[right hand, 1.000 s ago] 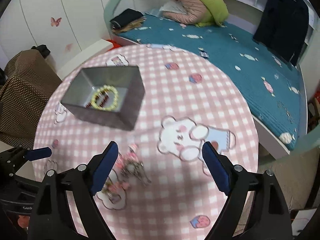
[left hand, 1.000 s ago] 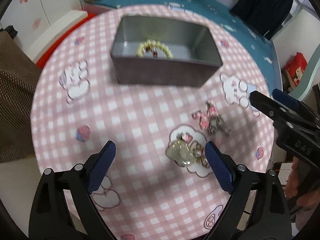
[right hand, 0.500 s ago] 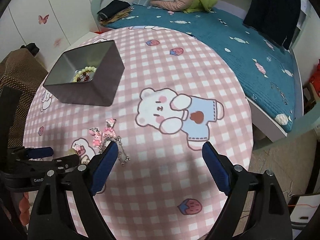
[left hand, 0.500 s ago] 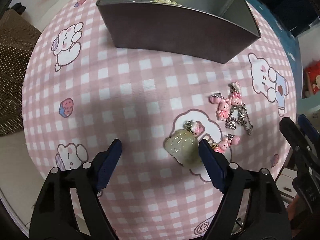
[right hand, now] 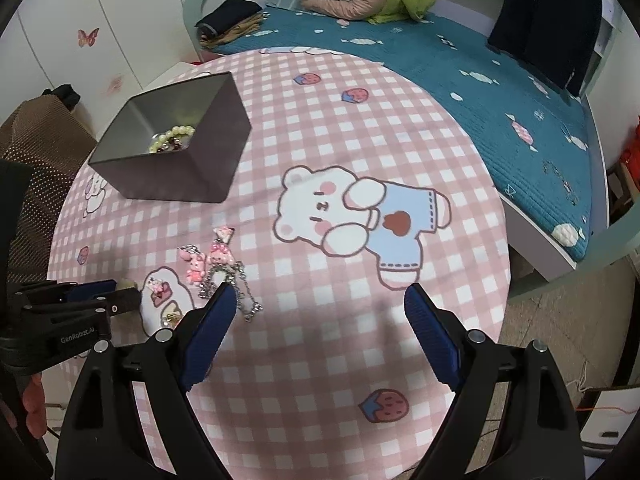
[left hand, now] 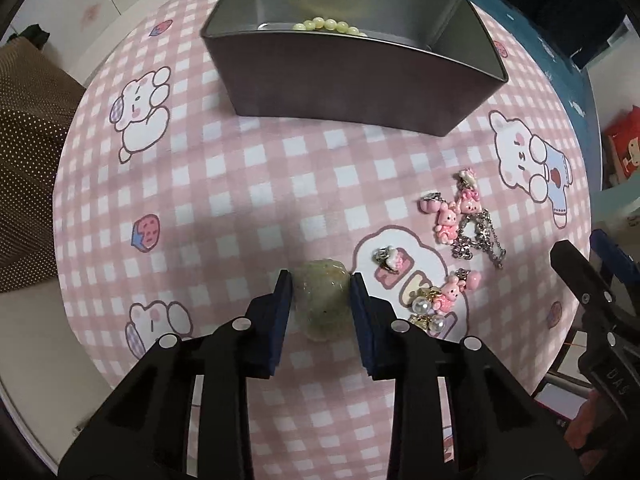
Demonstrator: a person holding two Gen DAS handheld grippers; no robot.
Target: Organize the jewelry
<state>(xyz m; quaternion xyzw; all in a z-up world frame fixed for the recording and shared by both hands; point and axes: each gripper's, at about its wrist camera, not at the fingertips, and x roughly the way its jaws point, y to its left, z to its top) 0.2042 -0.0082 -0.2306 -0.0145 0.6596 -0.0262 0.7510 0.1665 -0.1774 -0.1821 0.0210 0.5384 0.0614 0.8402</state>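
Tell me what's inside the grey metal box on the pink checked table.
Inside the grey metal box lies a pale yellow-green bead bracelet with some dark red beads beside it. The near wall covers part of the floor, so anything more there is hidden.

Metal box (right hand: 168, 156) blocking far left, charms (right hand: 208, 268) cluttering near left, bare tablecloth (right hand: 320, 340) right

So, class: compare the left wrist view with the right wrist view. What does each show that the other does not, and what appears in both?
Only the left wrist view: the left gripper with its jaws closed onto the pale green stone, and the pearl earrings.

Only the right wrist view: the bed and the right gripper with its jaws wide, nothing between them.

Both: the metal tin holding a bead bracelet, and the pink bunny charm chain.
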